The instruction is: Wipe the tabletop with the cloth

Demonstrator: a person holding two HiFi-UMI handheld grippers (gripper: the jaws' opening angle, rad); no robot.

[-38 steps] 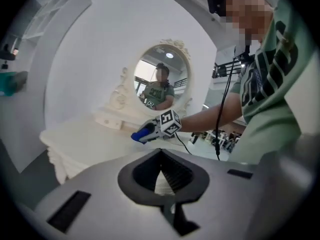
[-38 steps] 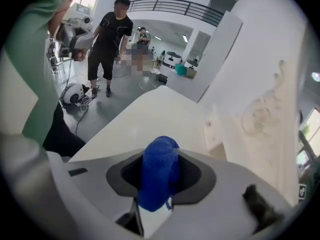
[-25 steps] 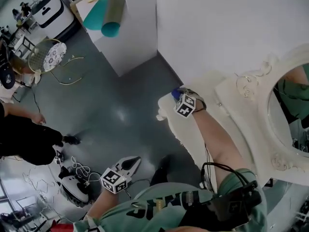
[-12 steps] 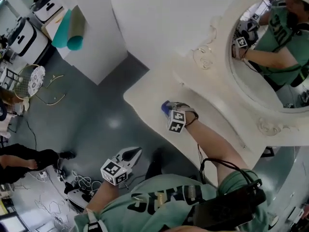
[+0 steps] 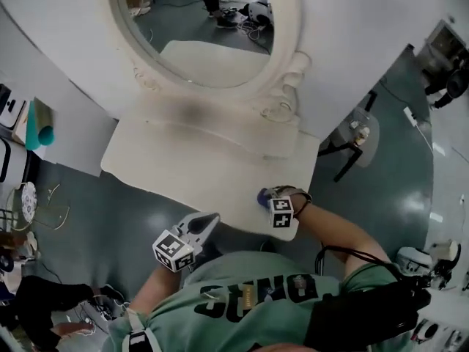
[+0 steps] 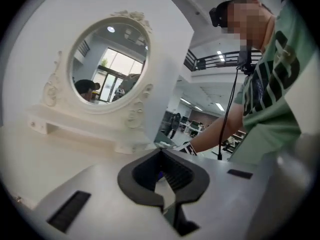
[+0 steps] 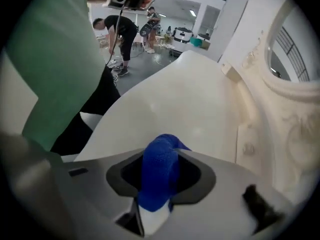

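Blue terry cloth, bunched into a thick upright fold, pinched between the fingers of the right gripper, rounded end poking out past their tips. Cream-white tabletop, smooth and glossy, stretching ahead of and below those fingertips, near edge curved. Cloth's end close over its surface, contact unclear.

Deep blue cloth in the pale grey right claw with dark grey pads, cream-white bench and matching scroll-carved mirror frame, black-and-white square markers on the claw's cube, green shirt with dark lettering, grey-green floor, teal roll.
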